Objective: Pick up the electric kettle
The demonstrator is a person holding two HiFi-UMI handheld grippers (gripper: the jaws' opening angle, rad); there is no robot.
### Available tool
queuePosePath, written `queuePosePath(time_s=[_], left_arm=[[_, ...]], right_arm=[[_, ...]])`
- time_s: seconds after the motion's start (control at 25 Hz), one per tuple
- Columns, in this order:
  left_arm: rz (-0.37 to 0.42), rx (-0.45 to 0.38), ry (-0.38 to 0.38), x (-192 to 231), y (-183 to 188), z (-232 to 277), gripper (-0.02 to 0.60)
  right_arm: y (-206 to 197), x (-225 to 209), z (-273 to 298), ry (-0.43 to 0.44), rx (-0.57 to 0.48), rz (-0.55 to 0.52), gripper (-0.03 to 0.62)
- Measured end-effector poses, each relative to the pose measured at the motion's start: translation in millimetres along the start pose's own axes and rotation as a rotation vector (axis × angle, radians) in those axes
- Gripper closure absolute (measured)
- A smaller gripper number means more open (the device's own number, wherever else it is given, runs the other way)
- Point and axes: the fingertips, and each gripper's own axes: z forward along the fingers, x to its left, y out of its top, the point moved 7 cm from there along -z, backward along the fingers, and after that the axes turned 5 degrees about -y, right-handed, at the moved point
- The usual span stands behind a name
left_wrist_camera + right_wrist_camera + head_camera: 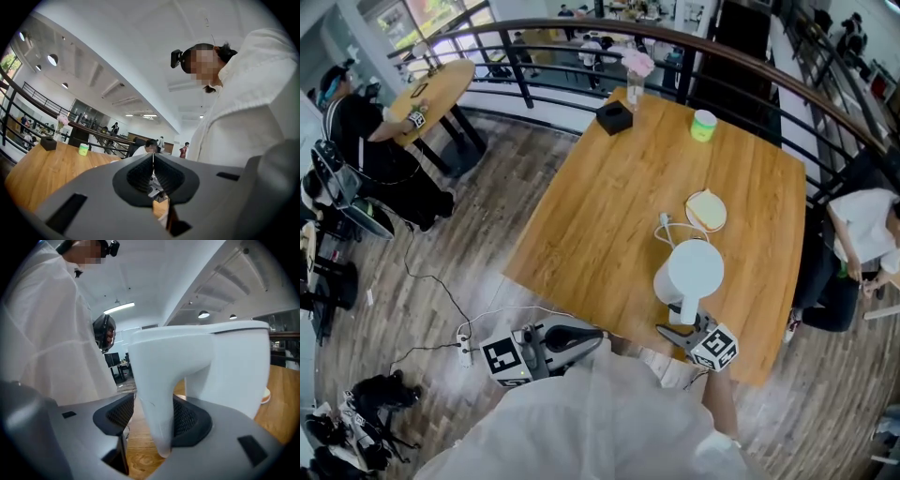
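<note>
Standing near the front edge of the wooden table [609, 187], the white electric kettle [694, 267] turns its handle [686, 307] toward the right gripper [680, 330]; the left gripper [581, 337] sits off the table edge, well apart from the kettle. Left gripper view: jaws pressed together, nothing between them. Right gripper view: jaws spread either side of the handle; the pad at the view's right touches it; a gap shows at the other pad.

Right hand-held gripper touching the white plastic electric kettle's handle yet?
Touching, one side only. Right gripper view: the white kettle handle rests against one pad of the right hand-held gripper; a gap shows at the other pad.
</note>
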Motion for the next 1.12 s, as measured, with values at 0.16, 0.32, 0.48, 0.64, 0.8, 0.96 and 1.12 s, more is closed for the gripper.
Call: queuePosePath(time_s=[0.16, 0.32, 0.48, 0.64, 0.8, 0.96, 1.12], left_arm=[[0.006, -0.001, 0.034, 1.1, -1.1, -10.5, 0.573], [0.006, -0.003, 0.054, 2.5, -0.2, -21.6, 0.572], [0.009, -0.004, 0.068, 2.0, -1.2, -30.8, 0.573], [0.015, -0.006, 0.065, 2.6, -0.9, -36.9, 0.573], [0.020, -0.003, 0.048, 3.2, -2.8, -39.3, 0.574], [0.021, -0.011, 0.033, 2.9, -3.0, -41.2, 0.572], [0.025, -0.024, 0.027, 4.9, -1.6, -43.2, 0.573]], right_arm=[[5.3, 8.0, 24.8, 0.012, -0.042, -0.026, 0.356], [14.6, 13.9, 43.1, -0.013, -0.111, -0.009, 0.358], [24.4, 3.4, 41.6, -0.089, -0.203, 0.073, 0.454], [39.9, -11.2, 30.3, -0.118, -0.296, 0.150, 0.511], [53.6, -22.7, 18.4, -0.173, -0.354, 0.187, 0.519], [60.6, -26.0, 10.4, -0.194, -0.388, 0.221, 0.517], [63.2, -25.9, 5.2, -0.213, -0.399, 0.239, 0.517]])
